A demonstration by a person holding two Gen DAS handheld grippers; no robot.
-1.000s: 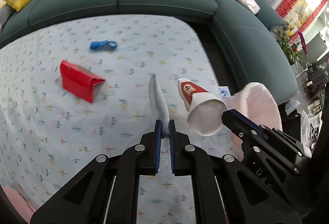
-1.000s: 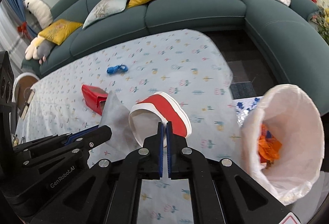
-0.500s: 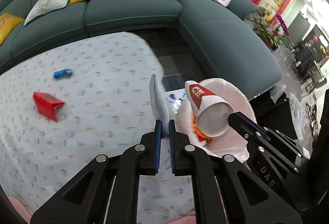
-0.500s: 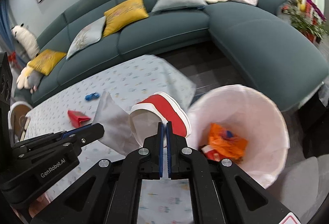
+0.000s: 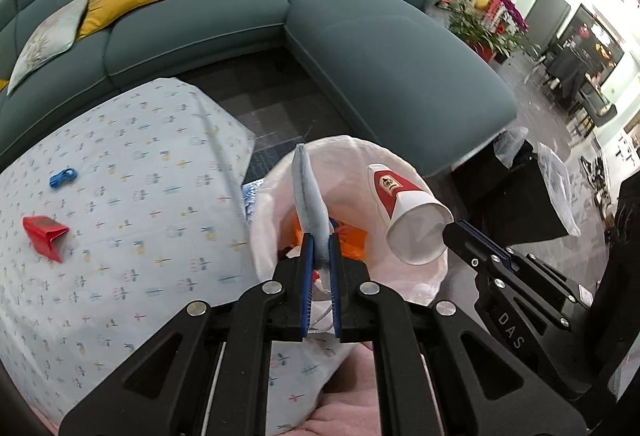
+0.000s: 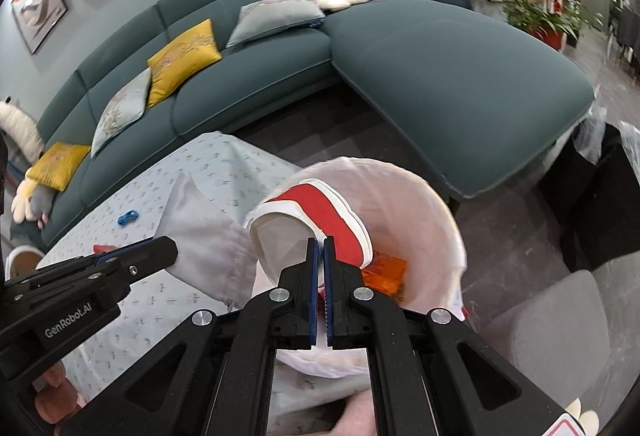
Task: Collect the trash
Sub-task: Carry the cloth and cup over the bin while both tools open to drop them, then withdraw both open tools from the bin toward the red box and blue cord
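Observation:
My left gripper (image 5: 320, 240) is shut on a flat pale blue-grey piece of cloth (image 5: 307, 191) that stands up edge-on between the pads. My right gripper (image 6: 321, 242) is shut on the rim of a red and white paper cup (image 6: 320, 209), which lies on its side with its mouth towards the camera. Both hang over a bin with a white liner (image 6: 434, 220); orange trash (image 6: 386, 270) lies at its bottom. From the left wrist view the cup (image 5: 408, 211) and the right gripper (image 5: 454, 232) are to the right, above the bin (image 5: 268, 203). The cloth (image 6: 200, 232) also shows in the right wrist view.
A table with a patterned light blue cloth (image 5: 140, 220) lies to the left, with a red folded box (image 5: 44, 236) and a small blue item (image 5: 62, 177) on it. A dark teal sofa (image 6: 440, 75) curves behind the bin. Dark bags (image 5: 516, 195) stand to the right.
Both grippers have swung right, off the table and over the bin, each carrying its item. The red box and blue item have slid to the left of the view.

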